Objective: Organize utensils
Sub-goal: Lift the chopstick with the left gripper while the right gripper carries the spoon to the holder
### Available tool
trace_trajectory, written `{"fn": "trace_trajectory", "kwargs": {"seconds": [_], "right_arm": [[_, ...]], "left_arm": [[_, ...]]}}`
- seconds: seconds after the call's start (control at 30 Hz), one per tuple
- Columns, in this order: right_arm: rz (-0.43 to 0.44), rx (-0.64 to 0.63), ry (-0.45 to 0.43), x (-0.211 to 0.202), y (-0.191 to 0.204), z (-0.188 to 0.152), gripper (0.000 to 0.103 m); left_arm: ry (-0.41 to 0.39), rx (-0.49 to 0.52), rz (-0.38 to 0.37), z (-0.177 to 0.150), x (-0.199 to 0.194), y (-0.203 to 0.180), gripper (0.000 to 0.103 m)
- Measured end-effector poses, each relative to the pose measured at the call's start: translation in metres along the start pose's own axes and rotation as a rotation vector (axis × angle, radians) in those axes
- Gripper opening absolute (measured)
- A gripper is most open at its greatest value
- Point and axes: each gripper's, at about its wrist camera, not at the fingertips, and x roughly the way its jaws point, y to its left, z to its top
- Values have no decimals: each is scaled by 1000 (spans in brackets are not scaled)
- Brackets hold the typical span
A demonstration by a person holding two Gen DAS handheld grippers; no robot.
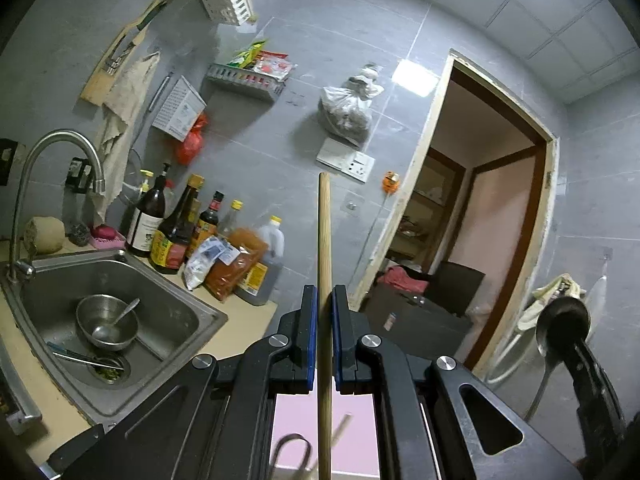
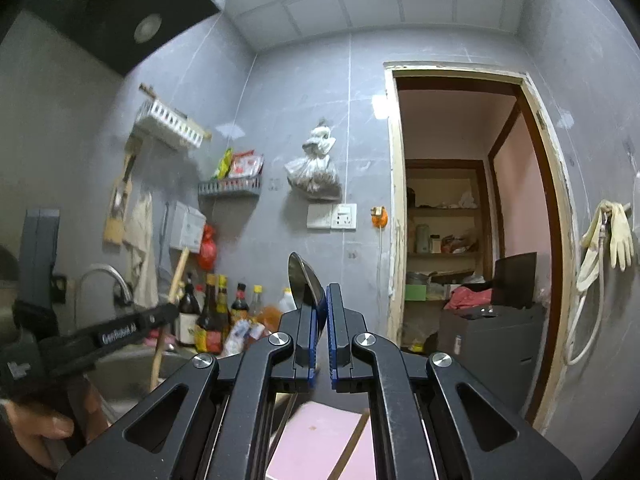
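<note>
Left tool (image 1: 324, 292) level, clamped on wooden stick (image 1: 323, 240) | right tool (image 2: 320, 292) tilted slightly up, clamped on metal spoon (image 2: 302, 276)

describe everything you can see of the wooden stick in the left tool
The long, thin, pale wooden stick, round and smooth like a chopstick or utensil handle, stands nearly upright in the left wrist view, clamped between the blue pads of the left tool. Its blunt top end rises well above the fingertips; its lower part runs down behind the tool, out of frame.
</note>
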Motion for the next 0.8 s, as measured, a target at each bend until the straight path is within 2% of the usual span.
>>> {"fn": "trace_trajectory", "kwargs": {"seconds": [0.2,0.37,0.53,0.67,0.8], "right_arm": [[-64,-122,0,5,25,-24,2],[-85,-199,-9,3,41,-39,2],[-71,-209,27,5,43,-52,3],[-49,-189,71,8,40,-61,3],[-37,-196,77,6,41,-63,3]], "left_arm": [[-12,41,55,-16,7,5,5],[-11,39,57,-30,8,8,5],[-10,40,74,-41,5,7,5],[4,62,90,-50,3,3,5],[18,106,96,-57,1,-6,5]]}}
